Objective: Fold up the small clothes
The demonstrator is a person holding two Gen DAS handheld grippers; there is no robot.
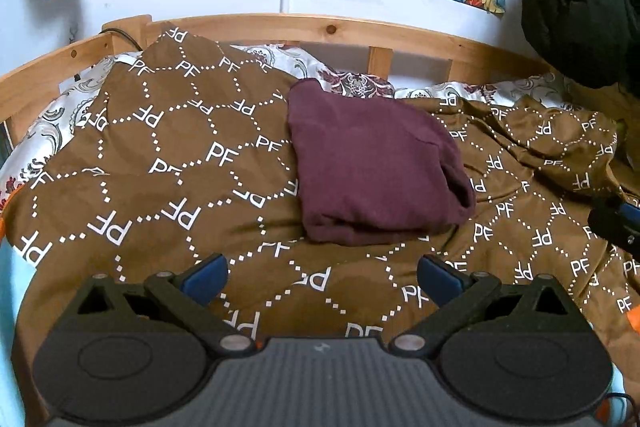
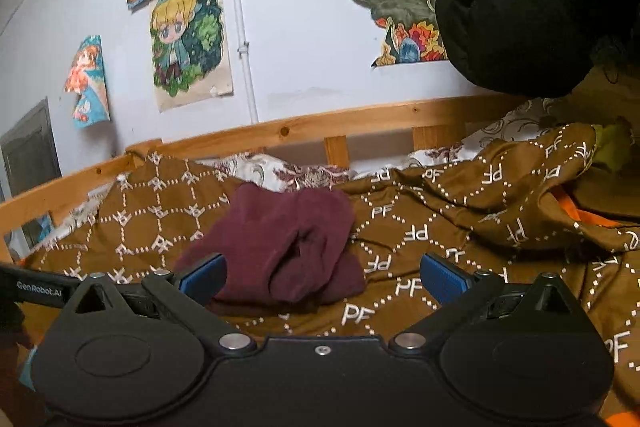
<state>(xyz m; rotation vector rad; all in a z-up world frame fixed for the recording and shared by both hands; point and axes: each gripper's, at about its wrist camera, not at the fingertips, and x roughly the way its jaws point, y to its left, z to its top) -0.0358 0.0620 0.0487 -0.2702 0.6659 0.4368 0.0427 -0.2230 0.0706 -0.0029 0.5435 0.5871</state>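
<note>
The left gripper (image 1: 322, 281) has its blue-padded fingers (image 1: 208, 277) spread wide with nothing between them, only the brown bedspread (image 1: 160, 155) printed with white "PF" lettering showing in the gap. The right gripper (image 2: 322, 279) is spread just as wide and is equally empty.

Straight ahead of the left gripper, a little toward its right finger, lies the maroon garment (image 1: 372, 167), already doubled into a compact bundle on the bedspread. Its long axis runs away from the fingers toward the wooden bed rail (image 1: 320, 27), with the thick rolled hem nearest the fingers and a rounded fold at its right corner. A clear strip of bedspread separates the hem from the left gripper.

From the right wrist view the same garment (image 2: 280, 251) sits ahead and to the left, its near edge close in front of the right gripper's left finger (image 2: 202, 273), looking lumpier, with a crease down its middle. The right gripper appears the nearer of the two, judging by how little bedspread shows between its finger and the cloth.

Any further fold would likely call for a reach forward to the near hem, the right gripper moving leftward to meet it. The bundle looks soft and may slump when lifted.
</note>
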